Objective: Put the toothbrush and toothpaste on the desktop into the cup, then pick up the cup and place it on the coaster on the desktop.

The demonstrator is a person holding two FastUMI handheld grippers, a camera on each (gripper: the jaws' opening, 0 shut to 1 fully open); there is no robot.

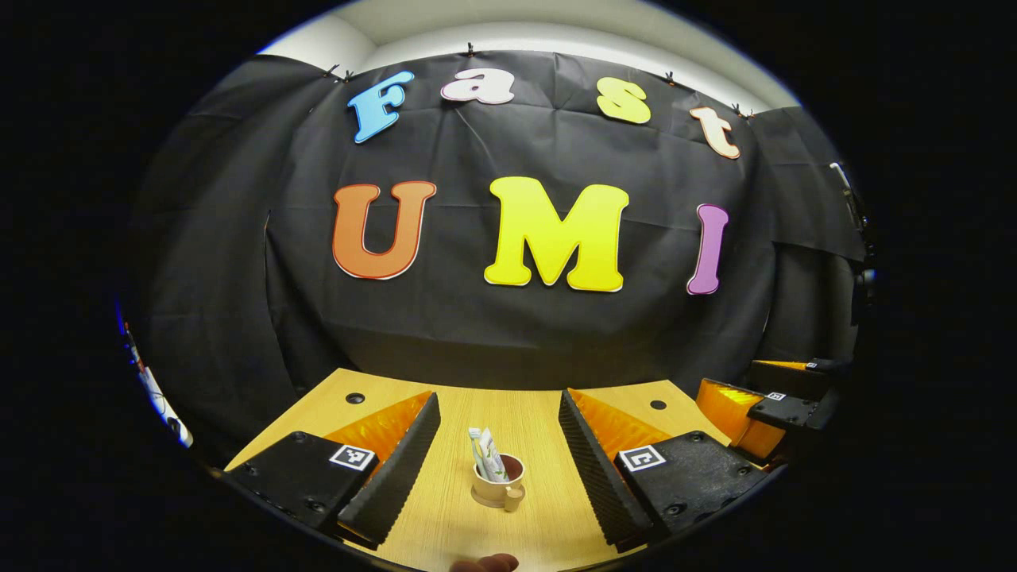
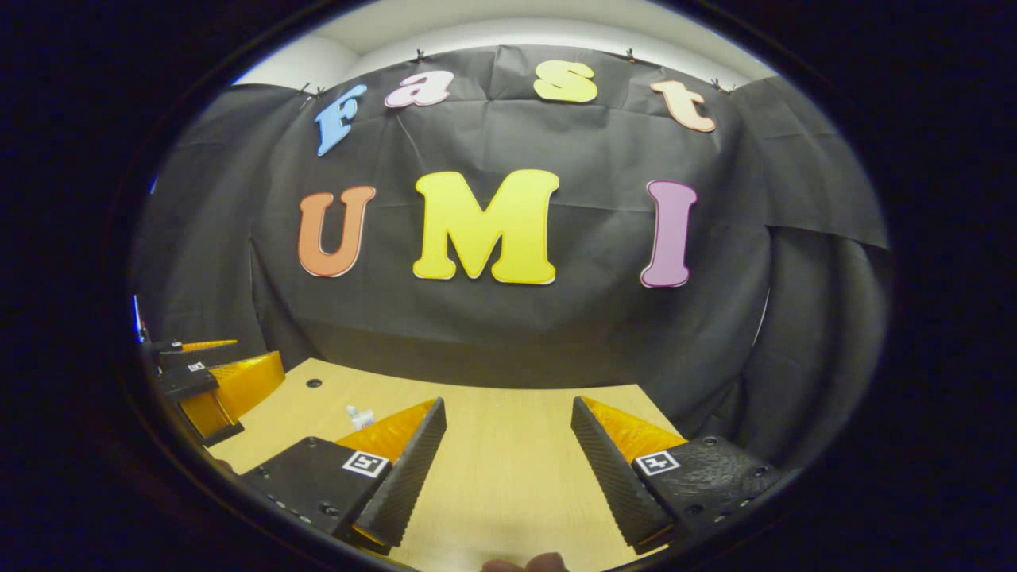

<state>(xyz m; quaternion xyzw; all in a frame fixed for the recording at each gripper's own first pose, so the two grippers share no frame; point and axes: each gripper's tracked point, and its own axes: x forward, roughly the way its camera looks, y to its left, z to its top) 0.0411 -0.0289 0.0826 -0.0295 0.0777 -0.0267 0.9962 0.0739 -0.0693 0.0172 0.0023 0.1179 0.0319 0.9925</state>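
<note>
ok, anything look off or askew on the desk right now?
Nothing stands out. The cup stands upright on the desk with the toothbrush and toothpaste in it, between the open left gripper. No spill.

My left tool [image 1: 499, 453]: open wide, hovering above tabletop [image 1: 532, 413].
Cup [image 1: 499, 482]: upright btwn my fingers, touching neither; handle faces me.
Toothbrush [image 1: 477, 450] + toothpaste [image 1: 492, 454]: standing inside cup.
Right tool [image 1: 775, 405]: far right edge.

Bare desktop [image 1: 540, 421] lies around the cup [image 1: 498, 482], the only obstacle, standing between spread jaws.
</note>
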